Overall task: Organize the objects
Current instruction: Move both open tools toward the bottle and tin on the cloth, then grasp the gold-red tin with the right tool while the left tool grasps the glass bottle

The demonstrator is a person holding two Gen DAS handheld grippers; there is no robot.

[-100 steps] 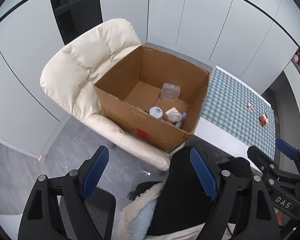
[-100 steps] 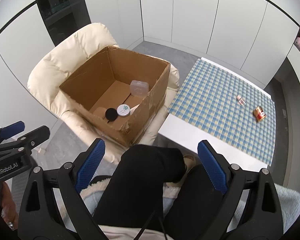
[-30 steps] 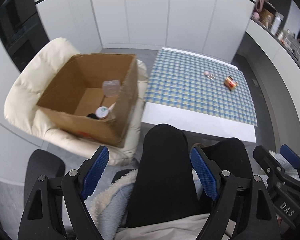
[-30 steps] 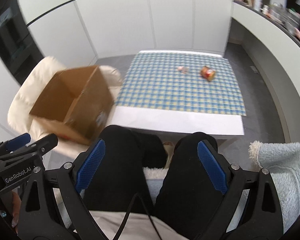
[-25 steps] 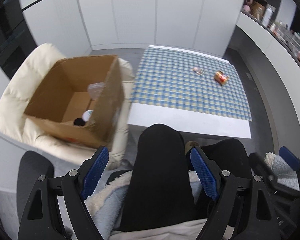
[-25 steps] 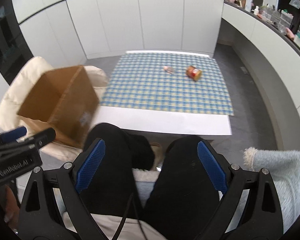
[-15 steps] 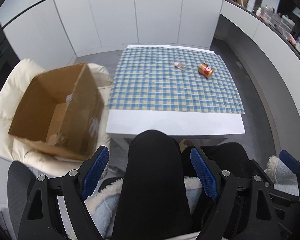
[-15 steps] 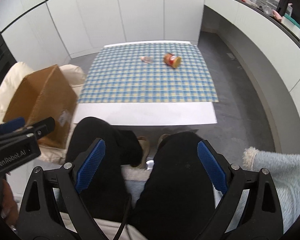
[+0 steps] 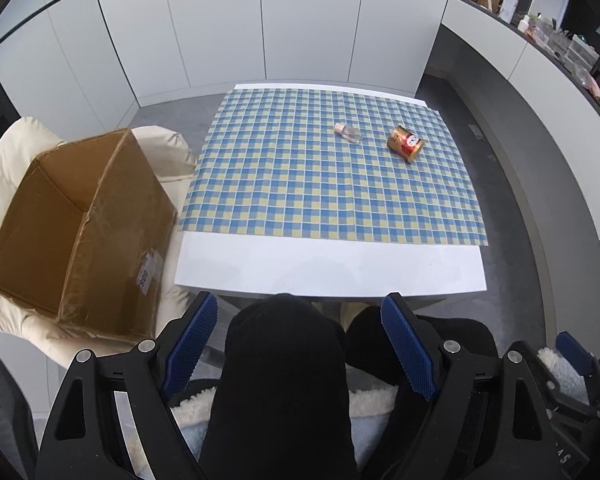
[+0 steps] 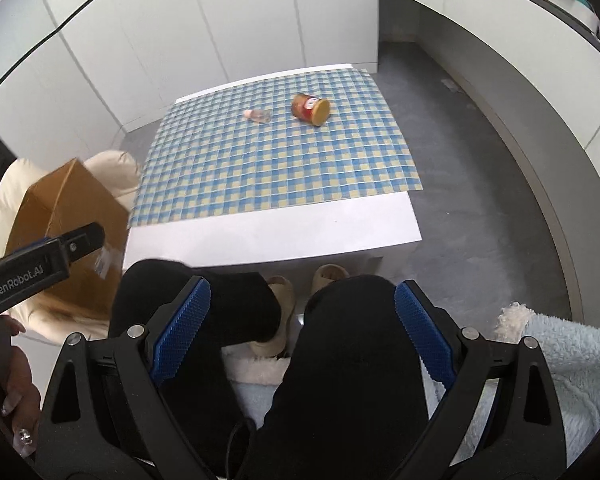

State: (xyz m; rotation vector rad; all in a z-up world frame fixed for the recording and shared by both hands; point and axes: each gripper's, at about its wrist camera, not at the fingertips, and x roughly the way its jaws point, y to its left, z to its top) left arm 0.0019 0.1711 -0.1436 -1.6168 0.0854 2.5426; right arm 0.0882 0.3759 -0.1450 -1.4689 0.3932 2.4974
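Tongs: left gripper (image 9: 296, 340) and right gripper (image 10: 302, 318) both have their blue jaws wide apart, with nothing between them. They hang over the person's knees (image 9: 286, 344).
Near: white table (image 9: 328, 266) edge is just past the knees.
Middle: checked cloth (image 9: 320, 184) covers most of the table.
Side: brown box (image 9: 80, 232) sits open on a cream chair (image 9: 4, 152), right beside the table. I cannot see what is inside it from here.
Far: small clear bottle (image 9: 348, 133) and round tin (image 9: 406, 144) lie on their sides near the far end of the cloth, close together but not touching.
What to do, I think: pick these two up and drop them in the box.
What could go wrong: the tin is round and on its side, so a bump from a jaw could make it roll away. The bottle is small and smooth, so it could slip out of the jaws. A long carry to the box could end in a drop on the floor.
Count: two tongs, one bottle, one tin, one box, one cloth, one table.
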